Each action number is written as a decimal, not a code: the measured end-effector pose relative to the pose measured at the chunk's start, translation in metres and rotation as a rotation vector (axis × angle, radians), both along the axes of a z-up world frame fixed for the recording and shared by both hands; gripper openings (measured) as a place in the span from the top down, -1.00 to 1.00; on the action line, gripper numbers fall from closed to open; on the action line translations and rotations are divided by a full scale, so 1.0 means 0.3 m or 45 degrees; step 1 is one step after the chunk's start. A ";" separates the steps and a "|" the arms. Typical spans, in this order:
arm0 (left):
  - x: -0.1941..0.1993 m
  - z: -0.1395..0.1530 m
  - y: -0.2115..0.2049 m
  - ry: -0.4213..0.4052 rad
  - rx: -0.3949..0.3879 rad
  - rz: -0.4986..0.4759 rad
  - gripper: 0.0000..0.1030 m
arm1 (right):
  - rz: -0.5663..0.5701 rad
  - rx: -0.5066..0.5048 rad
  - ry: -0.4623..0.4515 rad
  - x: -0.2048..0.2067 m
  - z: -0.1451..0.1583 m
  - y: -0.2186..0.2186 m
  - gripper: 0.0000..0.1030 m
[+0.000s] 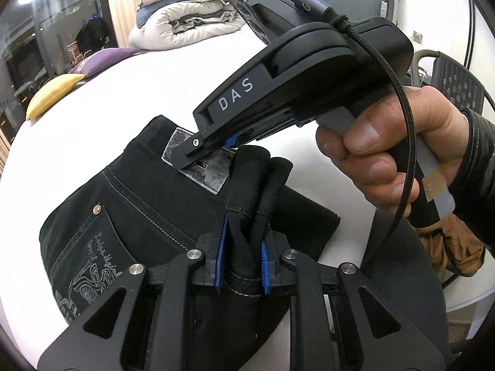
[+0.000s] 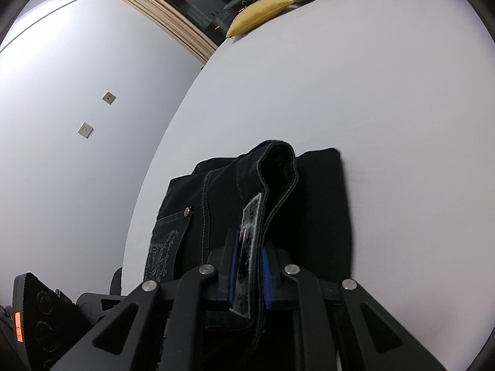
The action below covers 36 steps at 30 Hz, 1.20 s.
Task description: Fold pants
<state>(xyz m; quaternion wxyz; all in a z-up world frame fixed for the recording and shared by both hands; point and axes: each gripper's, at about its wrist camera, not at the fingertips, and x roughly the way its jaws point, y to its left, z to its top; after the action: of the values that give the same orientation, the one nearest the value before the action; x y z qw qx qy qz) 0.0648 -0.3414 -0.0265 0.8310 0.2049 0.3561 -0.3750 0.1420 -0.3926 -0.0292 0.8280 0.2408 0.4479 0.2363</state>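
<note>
Item: black pants (image 1: 133,204), partly folded, lay on the white bed (image 1: 92,99), long axis running away from both cameras, waistband end raised. Left gripper (image 1: 243,266) pinched a bunched fold. Right gripper (image 2: 249,275) clamped the waistband at its grey label (image 2: 247,241). Left view alone showed the right hand (image 1: 380,151); right view alone, wall sockets (image 2: 85,130).

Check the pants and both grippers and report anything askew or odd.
Nothing looks damaged or spilled. The black pants lie partly folded on the white bed. The left gripper pinches a bunched fold of them, and the right gripper clamps the waistband at its grey label, so that edge stands up instead of lying flat.
</note>
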 end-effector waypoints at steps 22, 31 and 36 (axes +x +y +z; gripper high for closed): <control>0.130 -0.099 -0.005 0.159 -0.025 -0.022 0.32 | -0.112 0.157 0.026 -0.019 -0.180 -0.094 0.74; 0.250 0.042 0.296 0.142 -0.174 0.316 -0.27 | -0.174 0.180 0.024 -0.048 -0.165 -0.107 0.60; 0.393 0.002 0.366 0.123 -0.095 0.432 0.10 | -0.291 -0.036 -0.025 -0.120 -0.042 -0.081 0.51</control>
<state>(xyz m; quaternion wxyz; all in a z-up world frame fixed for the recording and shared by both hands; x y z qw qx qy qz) 0.1827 -0.2316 -0.0259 0.8714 0.0926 0.4108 -0.2517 0.1061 -0.4170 -0.0417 0.8572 0.2763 0.4127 0.1363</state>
